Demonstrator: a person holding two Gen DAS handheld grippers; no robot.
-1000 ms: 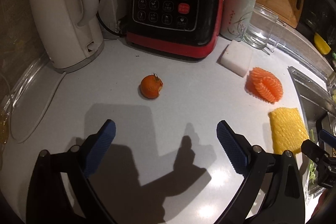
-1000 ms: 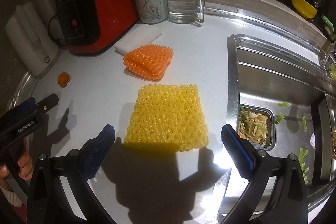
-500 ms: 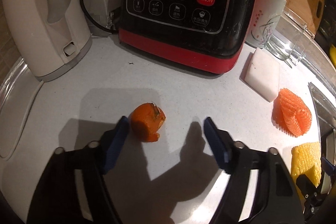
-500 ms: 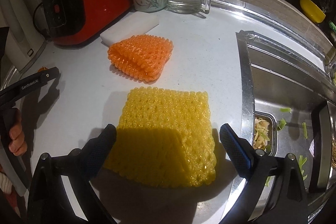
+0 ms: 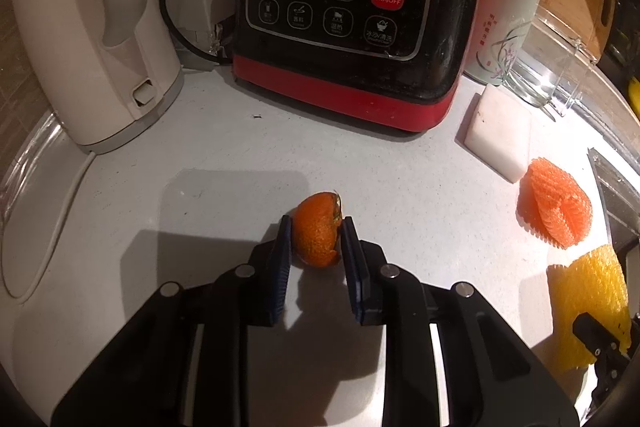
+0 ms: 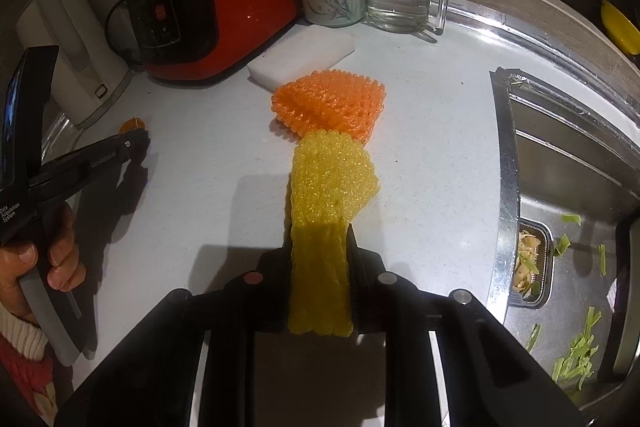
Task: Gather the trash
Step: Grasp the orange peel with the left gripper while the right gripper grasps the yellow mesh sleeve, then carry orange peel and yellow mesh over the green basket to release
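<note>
- Now left gripper (image 5: 316,239) clamps the orange peel (image 5: 317,229); bare counter (image 5: 224,147) at 12.
- Right gripper (image 6: 320,247) pinches the yellow foam net (image 6: 326,195); sink edge (image 6: 505,187) at 3.

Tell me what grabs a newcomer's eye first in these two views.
The left tool is shut on a piece of orange peel on the white counter, before the red-and-black blender base. The right tool pinches a yellow foam net, squeezed narrow, just short of an orange foam net.

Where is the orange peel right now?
Left wrist view: orange peel sits centre, pinched by the left gripper on the counter, in front of the red blender.
</note>
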